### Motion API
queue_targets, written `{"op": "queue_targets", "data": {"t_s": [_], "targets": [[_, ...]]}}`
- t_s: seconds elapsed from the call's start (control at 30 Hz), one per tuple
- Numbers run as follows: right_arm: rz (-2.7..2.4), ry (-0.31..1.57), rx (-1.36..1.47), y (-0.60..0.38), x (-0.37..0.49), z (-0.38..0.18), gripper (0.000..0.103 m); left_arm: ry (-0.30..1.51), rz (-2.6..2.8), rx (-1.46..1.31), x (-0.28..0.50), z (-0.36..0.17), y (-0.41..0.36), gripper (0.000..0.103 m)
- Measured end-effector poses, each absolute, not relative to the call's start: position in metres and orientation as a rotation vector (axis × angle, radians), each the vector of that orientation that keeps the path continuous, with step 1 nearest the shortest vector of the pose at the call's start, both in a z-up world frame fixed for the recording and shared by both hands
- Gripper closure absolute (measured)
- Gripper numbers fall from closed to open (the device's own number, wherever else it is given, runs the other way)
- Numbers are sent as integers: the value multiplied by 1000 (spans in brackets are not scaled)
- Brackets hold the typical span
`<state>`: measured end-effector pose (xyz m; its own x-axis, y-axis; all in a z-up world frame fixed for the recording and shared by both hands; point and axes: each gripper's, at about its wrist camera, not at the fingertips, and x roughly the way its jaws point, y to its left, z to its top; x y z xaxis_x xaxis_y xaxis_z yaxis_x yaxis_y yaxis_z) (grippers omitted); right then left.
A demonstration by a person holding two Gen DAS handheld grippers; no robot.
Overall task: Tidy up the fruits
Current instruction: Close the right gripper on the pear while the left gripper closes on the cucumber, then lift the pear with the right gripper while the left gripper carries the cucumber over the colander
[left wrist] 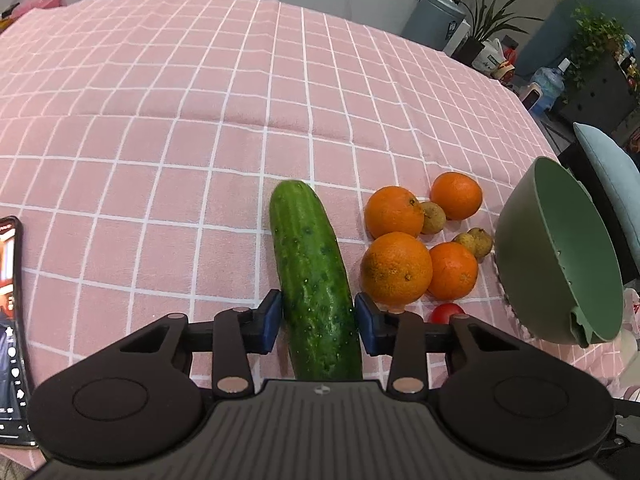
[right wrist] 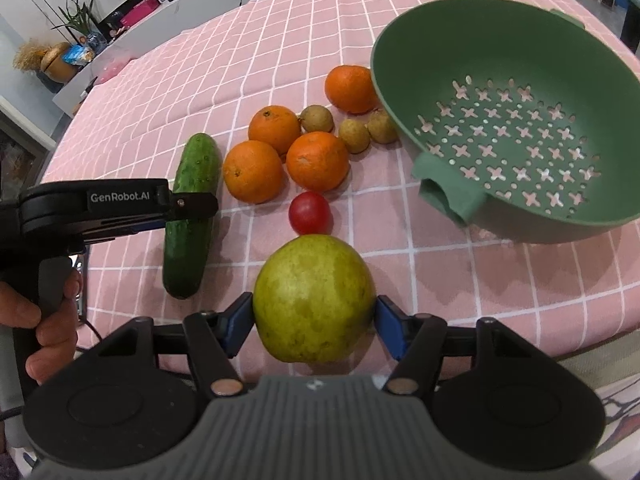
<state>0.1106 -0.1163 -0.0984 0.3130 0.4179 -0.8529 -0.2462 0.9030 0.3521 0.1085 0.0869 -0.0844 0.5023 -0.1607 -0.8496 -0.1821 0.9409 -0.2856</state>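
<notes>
Left gripper (left wrist: 318, 322), bottom centre of the left wrist view: blue pads (left wrist: 272, 320) sit against both flanks of the cucumber (left wrist: 312, 276), no gap visible on either side. Jaws narrowed to the cucumber's width; reads as clenched on it. The cucumber lies lengthwise on the pink checked tablecloth (left wrist: 160, 140), its far end pointing to the upper middle of the frame.

Right gripper (right wrist: 314, 320), bottom centre of the right wrist view: jaws roughly half spread, blue pads (right wrist: 390, 326) touching the left and right sides of a green-yellow pear (right wrist: 314, 300). Grasping the pear.

In the right wrist view the left gripper enters from the left edge, its finger crossing over the cucumber's middle; a hand (right wrist: 44, 320) at lower left holds its handle.

Loose fruit, centre of the right wrist view: four oranges (right wrist: 318, 160) in a cluster just right of the cucumber, three small brown fruits (right wrist: 354, 136) among them, one red tomato (right wrist: 310, 212) just above the pear.

Green colander (right wrist: 404, 92), upper right of that frame, empty, tilted, with one orange touching its rim.

Phone (left wrist: 10, 320) at the left edge of the left wrist view, screen lit.
</notes>
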Motion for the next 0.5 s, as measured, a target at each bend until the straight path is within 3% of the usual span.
{"op": "queue_targets", "data": {"t_s": [0.5], "targets": [[508,1047,172,-136,101,-55,41,973,20,-416,92,-35,87,61]]}}
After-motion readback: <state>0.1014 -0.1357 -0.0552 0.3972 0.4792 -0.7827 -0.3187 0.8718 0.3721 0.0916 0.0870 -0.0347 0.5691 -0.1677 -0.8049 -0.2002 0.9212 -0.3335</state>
